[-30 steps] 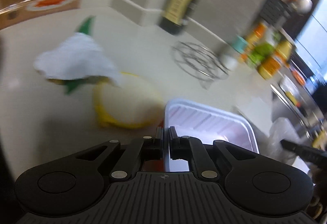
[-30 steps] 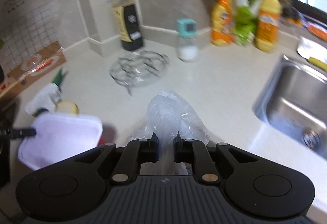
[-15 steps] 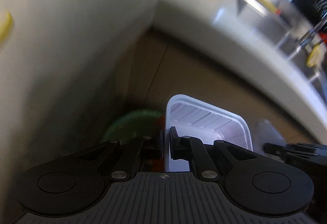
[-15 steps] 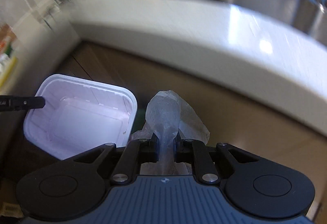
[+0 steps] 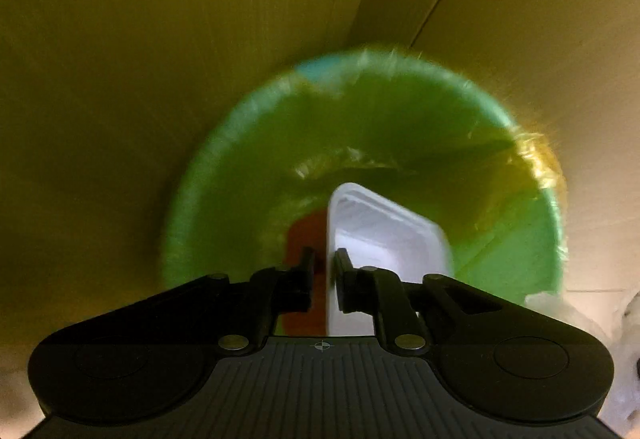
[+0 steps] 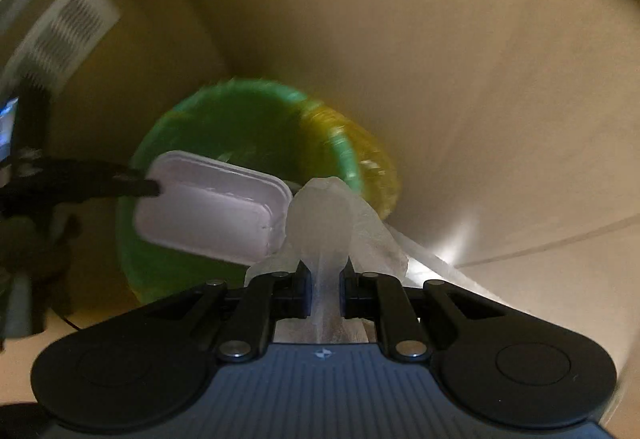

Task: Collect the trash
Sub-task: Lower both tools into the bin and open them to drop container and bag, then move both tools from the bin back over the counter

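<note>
A white foam tray (image 5: 384,231) hangs over the mouth of a green-lined trash bin (image 5: 240,167). Its rim stands between the jaws of my left gripper (image 5: 323,263), which are opening: a gap shows beside the left pad. A red-brown patch (image 5: 306,239) lies next to the tray; I cannot tell what it is. My right gripper (image 6: 325,279) is shut on a crumpled clear plastic bag (image 6: 324,211), held just right of the tray (image 6: 208,215) and above the bin (image 6: 240,119). The left gripper (image 6: 154,189) reaches in from the left there.
Tan cabinet fronts (image 5: 160,39) rise behind the bin, close on both sides. A pale floor (image 6: 520,239) spreads to the right. A white vent grille (image 6: 68,35) sits at the upper left. A corner of the clear bag (image 5: 560,307) shows at the lower right.
Both grippers dropped from the countertop past its edge to just above the green bin, tilting downward. The left jaws have parted slightly around the tray rim. The right still grips the bag.
</note>
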Demonstrator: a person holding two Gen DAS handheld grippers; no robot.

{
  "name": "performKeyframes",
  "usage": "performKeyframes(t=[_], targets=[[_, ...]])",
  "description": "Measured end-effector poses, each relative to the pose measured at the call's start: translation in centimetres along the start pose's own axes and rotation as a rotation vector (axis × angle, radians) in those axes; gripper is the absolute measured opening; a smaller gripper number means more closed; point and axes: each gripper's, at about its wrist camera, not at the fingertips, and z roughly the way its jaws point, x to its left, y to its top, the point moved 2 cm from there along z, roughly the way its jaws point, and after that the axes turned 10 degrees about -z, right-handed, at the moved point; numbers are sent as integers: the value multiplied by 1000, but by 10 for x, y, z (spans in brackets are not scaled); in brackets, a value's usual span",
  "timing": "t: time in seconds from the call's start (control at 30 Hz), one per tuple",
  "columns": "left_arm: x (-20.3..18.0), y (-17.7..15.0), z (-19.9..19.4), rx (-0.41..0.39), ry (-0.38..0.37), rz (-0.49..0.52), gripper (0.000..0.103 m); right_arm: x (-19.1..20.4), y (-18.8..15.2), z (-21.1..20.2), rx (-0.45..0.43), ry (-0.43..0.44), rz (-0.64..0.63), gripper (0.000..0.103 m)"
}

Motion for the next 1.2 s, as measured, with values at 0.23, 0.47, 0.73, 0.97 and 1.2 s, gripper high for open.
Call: performKeyframes(t=[0.23, 0.47, 0.73, 0.97, 1.2], targets=[[17, -3, 32, -36, 84, 2, 18, 22, 10, 45, 22, 23, -69, 12], [33, -14, -16, -51, 0, -92, 18, 39, 26, 74, 6, 80, -35, 12], [42, -25, -63, -81, -60, -127, 18, 52, 68, 111, -14, 284, 139, 39], [35, -27, -105, -83, -90, -131, 18, 66, 82, 84, -5, 275, 75, 39], [-14, -12, -223, -180, -263, 17, 18, 80, 115, -22, -145, 195, -75, 39]])
